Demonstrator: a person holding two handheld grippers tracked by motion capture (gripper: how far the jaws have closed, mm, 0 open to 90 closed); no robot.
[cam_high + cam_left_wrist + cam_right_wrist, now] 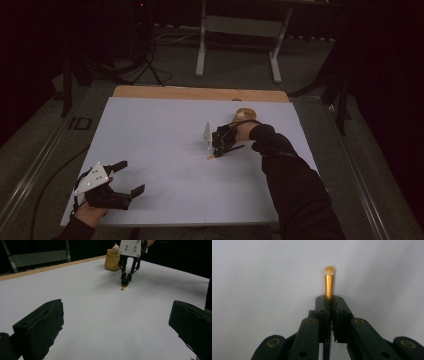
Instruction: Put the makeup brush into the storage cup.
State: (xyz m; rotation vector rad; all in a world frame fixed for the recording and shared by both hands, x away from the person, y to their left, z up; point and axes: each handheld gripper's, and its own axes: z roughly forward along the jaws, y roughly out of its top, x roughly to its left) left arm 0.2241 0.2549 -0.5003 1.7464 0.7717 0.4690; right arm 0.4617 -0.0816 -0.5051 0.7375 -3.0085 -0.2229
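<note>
Table (165, 150) plain white, tan wood far edge; brush (329, 282) gold with pale tan bristles; holder (112, 260) mustard yellow; jaws black

We see a big white counter (165, 150) with a wooden edge along its far side. A small tan pot (112, 262) stands on it near the far right. A little gold brush (123, 287) touches the white top near the pot.

Left gripper (125, 177) low near the table edge, jaws wide apart; right gripper (216, 151) pointing down, jaws clamped together
</note>
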